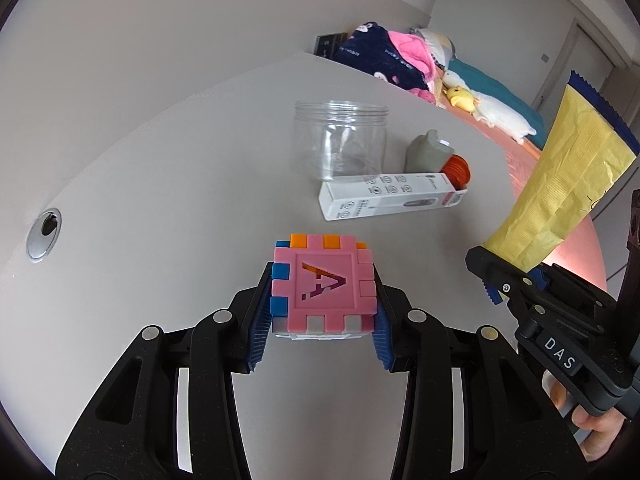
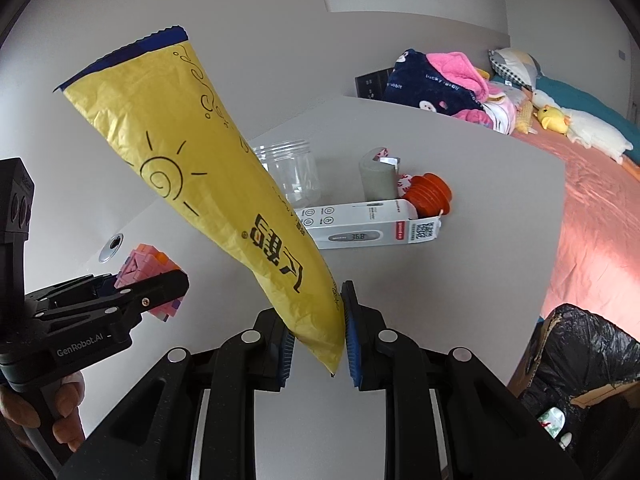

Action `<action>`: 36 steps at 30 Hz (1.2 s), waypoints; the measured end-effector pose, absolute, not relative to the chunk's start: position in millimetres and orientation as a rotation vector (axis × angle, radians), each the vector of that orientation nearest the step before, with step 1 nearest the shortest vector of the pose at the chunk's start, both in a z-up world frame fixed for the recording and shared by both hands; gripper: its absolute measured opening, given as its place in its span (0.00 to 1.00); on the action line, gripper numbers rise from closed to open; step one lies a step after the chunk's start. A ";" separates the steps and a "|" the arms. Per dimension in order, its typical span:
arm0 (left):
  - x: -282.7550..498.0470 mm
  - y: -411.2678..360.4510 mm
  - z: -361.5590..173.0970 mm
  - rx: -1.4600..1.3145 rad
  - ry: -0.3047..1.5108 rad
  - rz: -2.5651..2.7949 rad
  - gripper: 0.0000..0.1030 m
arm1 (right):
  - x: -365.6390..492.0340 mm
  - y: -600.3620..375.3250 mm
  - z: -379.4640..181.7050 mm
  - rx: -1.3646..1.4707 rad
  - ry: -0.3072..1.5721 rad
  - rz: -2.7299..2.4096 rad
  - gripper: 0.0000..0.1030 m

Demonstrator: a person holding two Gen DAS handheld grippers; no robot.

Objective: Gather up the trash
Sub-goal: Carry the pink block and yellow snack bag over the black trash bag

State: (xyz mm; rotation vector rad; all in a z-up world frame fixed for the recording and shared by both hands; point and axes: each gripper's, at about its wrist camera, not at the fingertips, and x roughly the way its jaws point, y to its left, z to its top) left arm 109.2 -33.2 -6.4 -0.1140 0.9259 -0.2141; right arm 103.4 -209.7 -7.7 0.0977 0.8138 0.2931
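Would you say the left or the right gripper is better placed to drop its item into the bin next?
Right, probably: the right gripper holds the yellow wrapper, and the black-lined bin sits on its side. The left gripper holds a toy cube.

A grey table (image 1: 160, 160) stands beside a bed (image 2: 592, 220) piled with plush toys (image 2: 576, 124).

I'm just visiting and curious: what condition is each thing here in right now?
Left gripper: shut on pink letter cube, lifted.
Right gripper: shut on yellow wrapper, lifted.
Clear plastic jar: upright, lidless, empty.
Thermometer box: lying flat.
Lined trash box: open.
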 end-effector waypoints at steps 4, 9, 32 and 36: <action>102.4 -50.6 -3.4 -0.102 0.923 -0.244 0.40 | 91.1 -227.4 -3.2 0.115 0.800 0.272 0.22; 93.2 -77.7 -0.3 -0.080 0.921 -0.289 0.40 | 74.1 -251.3 -1.8 0.137 0.791 0.240 0.23; 60.8 -207.4 11.1 0.037 0.913 -0.509 0.40 | 8.8 -373.9 15.7 0.242 0.713 0.043 0.23; 54.5 -226.6 11.2 0.059 0.916 -0.547 0.40 | -1.4 -392.2 17.9 0.267 0.705 0.005 0.23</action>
